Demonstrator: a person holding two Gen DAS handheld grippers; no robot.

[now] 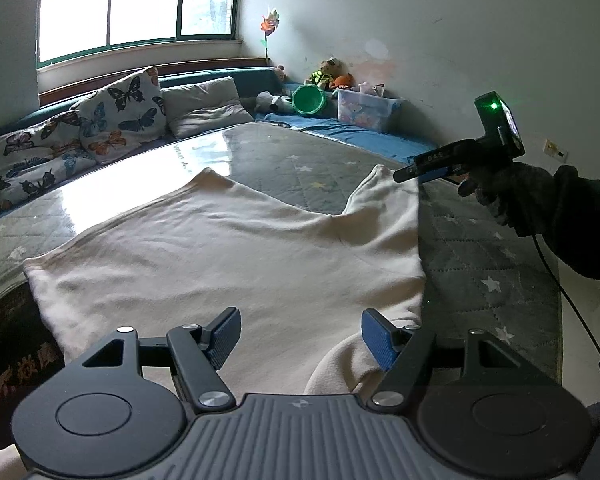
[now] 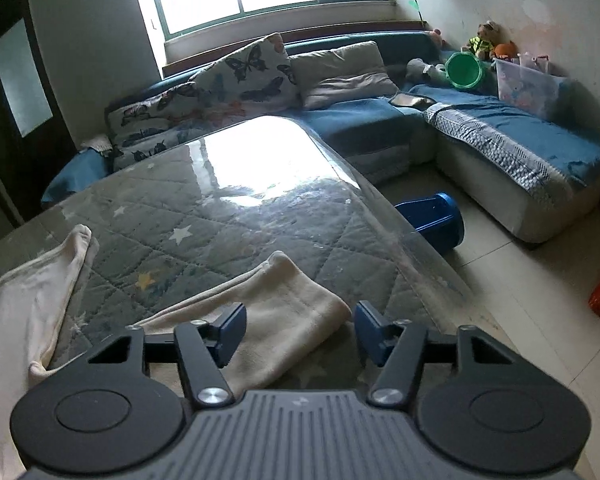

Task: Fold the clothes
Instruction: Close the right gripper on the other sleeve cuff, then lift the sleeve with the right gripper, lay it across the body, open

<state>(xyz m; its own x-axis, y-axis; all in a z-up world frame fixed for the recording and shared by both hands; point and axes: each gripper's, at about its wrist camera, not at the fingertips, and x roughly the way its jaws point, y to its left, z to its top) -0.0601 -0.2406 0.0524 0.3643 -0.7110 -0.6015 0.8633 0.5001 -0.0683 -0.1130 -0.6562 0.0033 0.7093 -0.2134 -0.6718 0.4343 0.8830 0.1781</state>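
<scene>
A cream garment lies spread on the table, which has a grey star-quilted cover under a glossy sheet. My left gripper hovers open over the garment's near edge, with nothing between its fingers. A rolled fold of cloth sits under its right finger. A gloved hand holds my right gripper at the garment's far right corner. In the right wrist view the right gripper is open, low over that cream corner. Another part of the garment lies to the left.
A blue L-shaped sofa with butterfly cushions wraps the far side. A blue stool lies tipped on the floor by the table's right edge. A green bucket, a plastic box and toys sit on the sofa.
</scene>
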